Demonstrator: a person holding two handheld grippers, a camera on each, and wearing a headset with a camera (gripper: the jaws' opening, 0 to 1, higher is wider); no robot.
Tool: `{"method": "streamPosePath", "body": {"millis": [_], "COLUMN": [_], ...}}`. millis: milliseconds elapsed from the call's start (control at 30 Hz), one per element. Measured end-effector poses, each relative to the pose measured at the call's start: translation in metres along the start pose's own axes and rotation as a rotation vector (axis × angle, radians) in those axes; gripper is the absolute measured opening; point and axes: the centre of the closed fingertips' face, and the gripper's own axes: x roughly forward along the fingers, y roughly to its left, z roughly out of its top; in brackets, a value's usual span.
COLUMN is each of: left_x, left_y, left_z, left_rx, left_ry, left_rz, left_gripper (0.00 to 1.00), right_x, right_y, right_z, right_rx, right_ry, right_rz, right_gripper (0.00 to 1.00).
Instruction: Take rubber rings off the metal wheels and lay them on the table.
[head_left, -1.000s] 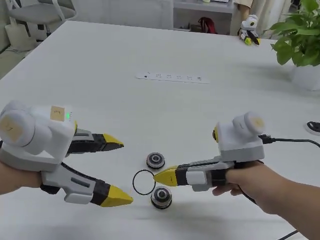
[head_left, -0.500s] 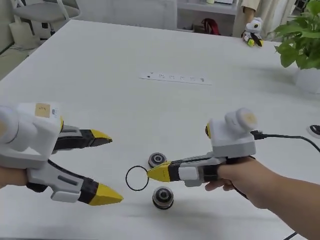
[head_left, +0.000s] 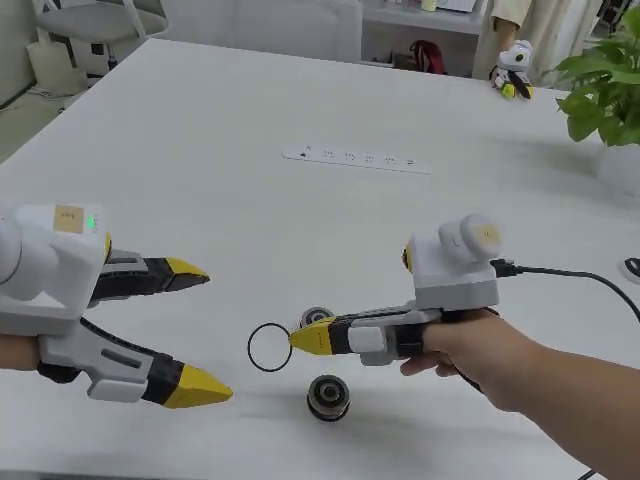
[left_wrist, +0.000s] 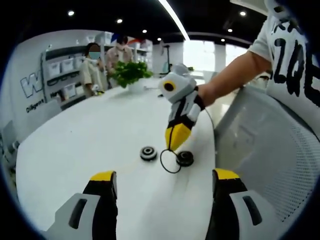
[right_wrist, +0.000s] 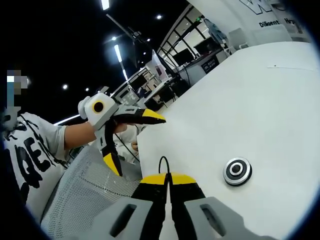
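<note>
Drawn further left than a second ago, the rubber ring (head_left: 268, 347) hangs pinched between the closed tips of the right gripper (head_left: 297, 341), beside the far wheel (head_left: 316, 318) and near wheel (head_left: 328, 397) on the table (head_left: 250, 200). The left gripper (head_left: 215, 335) gapes wide, empty.

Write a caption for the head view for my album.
Right gripper pinches a rubber ring beside two metal wheels on the white table; left gripper hovers open.
</note>
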Motion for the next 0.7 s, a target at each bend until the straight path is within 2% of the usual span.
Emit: {"method": "streamPosePath", "body": {"millis": [300, 700], "left_x": [-0.003, -0.008], "left_y": [0.002, 0.006], "left_z": [-0.001, -0.005], "left_rx": [-0.003, -0.011], "left_ry": [-0.002, 0.001], "left_rz": [0.013, 0.028], "left_gripper": [0.80, 0.80], "right_x": [0.008, 0.021], "right_y": [-0.003, -0.016], "right_z": [0.001, -0.002], "right_rx": [-0.010, 0.000], "right_ry": [0.007, 0.014], "right_rz": [-0.012, -0.055], "right_gripper": [0.00, 0.00]}}
